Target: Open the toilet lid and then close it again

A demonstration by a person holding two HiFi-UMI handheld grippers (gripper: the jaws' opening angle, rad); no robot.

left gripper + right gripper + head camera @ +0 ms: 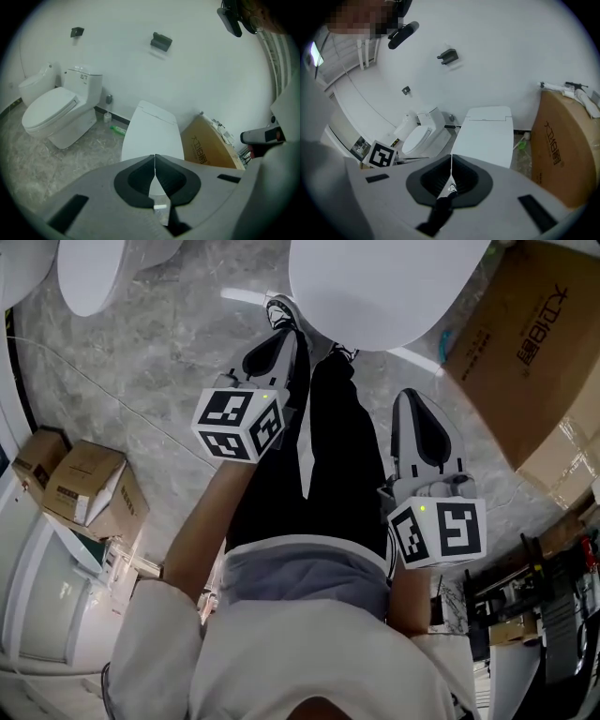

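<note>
Facing the lid, which lies down flat ahead of and below both tips, we hold the left claw and right claw shut and empty. We judge that opening has not begun; next, a tip must hook under the lid's near front edge. The lid's long axis runs straight away from the claws, hinge end toward the wall.

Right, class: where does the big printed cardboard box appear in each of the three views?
Head view: the cardboard box fills the upper right.
Left gripper view: the box sits low, right of centre.
Right gripper view: the box stands at the right edge.
Shared landmark: the closed white toilet, always left of the box.
</note>
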